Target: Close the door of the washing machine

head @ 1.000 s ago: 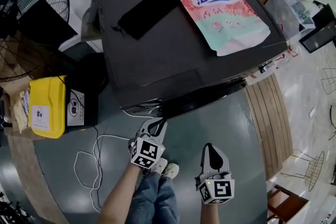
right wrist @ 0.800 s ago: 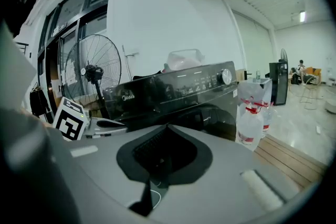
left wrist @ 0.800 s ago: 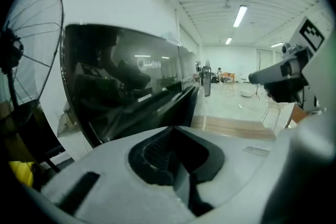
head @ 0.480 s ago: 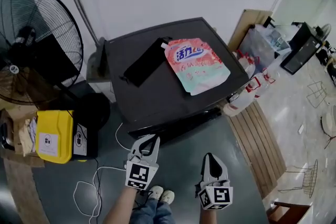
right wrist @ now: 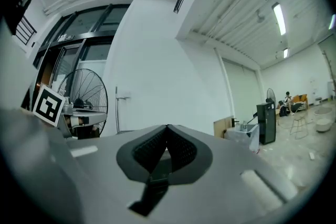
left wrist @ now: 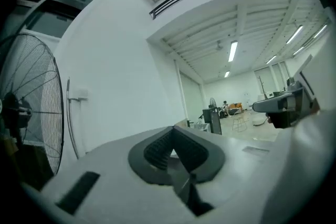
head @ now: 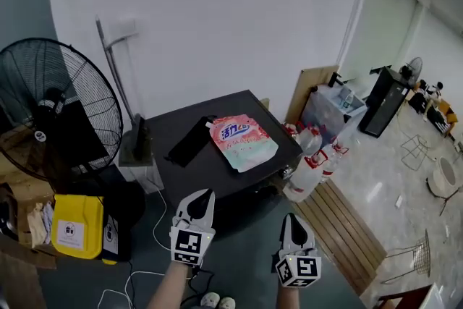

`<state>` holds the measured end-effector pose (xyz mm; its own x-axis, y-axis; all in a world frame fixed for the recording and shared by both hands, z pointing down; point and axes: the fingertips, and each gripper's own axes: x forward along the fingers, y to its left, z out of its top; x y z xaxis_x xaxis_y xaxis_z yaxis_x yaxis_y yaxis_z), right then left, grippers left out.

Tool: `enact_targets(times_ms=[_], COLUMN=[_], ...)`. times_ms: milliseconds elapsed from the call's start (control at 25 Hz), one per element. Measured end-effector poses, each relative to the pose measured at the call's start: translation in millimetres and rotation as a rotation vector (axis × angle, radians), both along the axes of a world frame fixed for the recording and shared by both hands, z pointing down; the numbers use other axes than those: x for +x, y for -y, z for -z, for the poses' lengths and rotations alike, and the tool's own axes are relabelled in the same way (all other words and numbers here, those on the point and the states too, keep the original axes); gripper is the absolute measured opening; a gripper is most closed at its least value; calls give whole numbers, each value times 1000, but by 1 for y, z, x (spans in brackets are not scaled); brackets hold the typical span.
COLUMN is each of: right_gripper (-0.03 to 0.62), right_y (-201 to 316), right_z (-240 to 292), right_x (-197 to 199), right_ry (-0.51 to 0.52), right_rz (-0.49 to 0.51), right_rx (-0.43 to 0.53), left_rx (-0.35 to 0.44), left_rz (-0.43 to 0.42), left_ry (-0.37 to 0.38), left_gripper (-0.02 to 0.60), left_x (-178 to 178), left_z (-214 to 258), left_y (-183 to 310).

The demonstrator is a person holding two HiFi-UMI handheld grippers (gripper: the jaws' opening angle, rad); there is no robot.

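Both closed, empty: left gripper, right gripper near washing machine front edge.

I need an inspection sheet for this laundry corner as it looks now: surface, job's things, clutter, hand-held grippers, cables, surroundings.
Surface: dark top of the washing machine, partly covered.
Job's things: the washing machine only; its door does not show in the head view, so its state cannot be told.
Clutter: pink detergent refill pouch and black flat bag, both lying on the top.
Grippers: left hand-held gripper and right hand-held gripper, both shut and empty, apart from the machine.
Cables: white cable loose on the floor.
Surroundings: standing fan, yellow box, red-capped jugs, wooden boards.
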<state>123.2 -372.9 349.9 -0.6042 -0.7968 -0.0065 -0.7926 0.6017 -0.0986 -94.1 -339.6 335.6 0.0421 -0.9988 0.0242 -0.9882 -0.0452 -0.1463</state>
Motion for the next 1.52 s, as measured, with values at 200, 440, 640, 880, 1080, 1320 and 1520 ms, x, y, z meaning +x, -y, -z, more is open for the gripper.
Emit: enact_targets(times_ms=[200, 440, 640, 880, 1080, 1320, 1520], right_gripper=[12, 12, 12, 12, 12, 12, 12], right_y=[-9, -18, -21, -26, -30, -32, -34], right_z=[37, 54, 57, 58, 54, 51, 49], right_x=[20, 32, 37, 40, 40, 38, 37], right_ry=[26, 25, 15, -10, -3, 1, -1], right_rz=[-42, -62, -65, -55, -46, -40, -35], right_rx=[61, 100, 104, 108, 96, 86, 80], left_rx=[77, 90, 83, 91, 83, 72, 66], left_rz=[-19, -50, -54, -63, -67, -68, -72], left_ry=[7, 46, 42, 40, 40, 39, 35], left_gripper=[8, 8, 8, 8, 8, 8, 8], left_x=[12, 31, 37, 46, 50, 49, 50], left_z=[48, 58, 56, 59, 55, 51, 49], left_y=[-7, -18, -23, -28, -31, -34, -36])
